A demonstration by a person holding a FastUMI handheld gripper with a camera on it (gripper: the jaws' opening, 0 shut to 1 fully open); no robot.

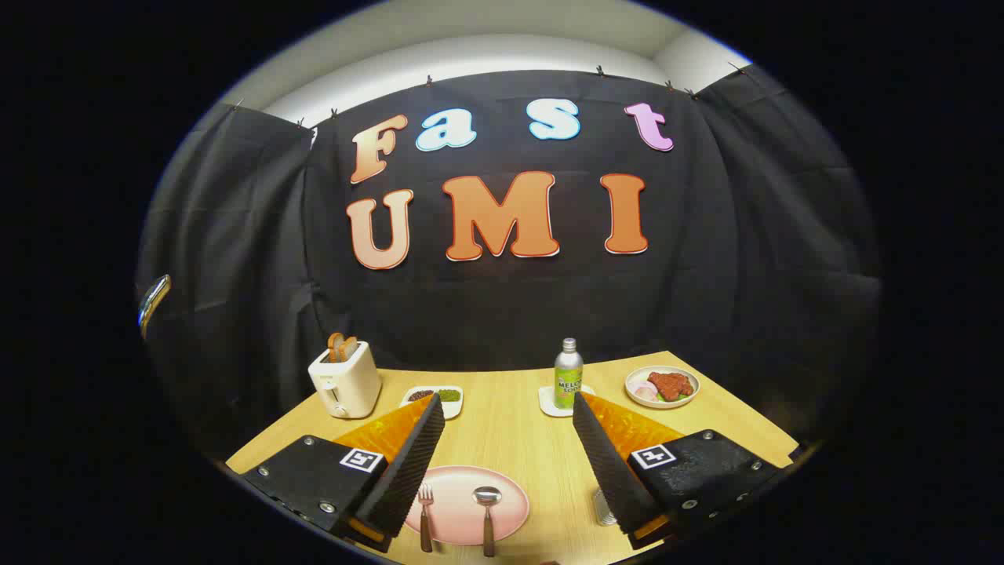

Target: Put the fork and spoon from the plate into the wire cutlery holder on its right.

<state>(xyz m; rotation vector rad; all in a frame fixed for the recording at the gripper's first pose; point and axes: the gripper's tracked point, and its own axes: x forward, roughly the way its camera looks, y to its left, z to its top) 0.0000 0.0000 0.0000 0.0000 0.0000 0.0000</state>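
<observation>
Gripper [508, 463] jaws spread wide, holding nothing, above plate [510, 518]; fork [425, 514] and spoon [487, 510] lay close (2 items). Risk: catching both. Holder [602, 508] apparently half-hidden.

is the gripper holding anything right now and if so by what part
Nothing is held. The gripper is open, its fingers spread wide above the pink plate, where the fork and spoon lie untouched.
</observation>
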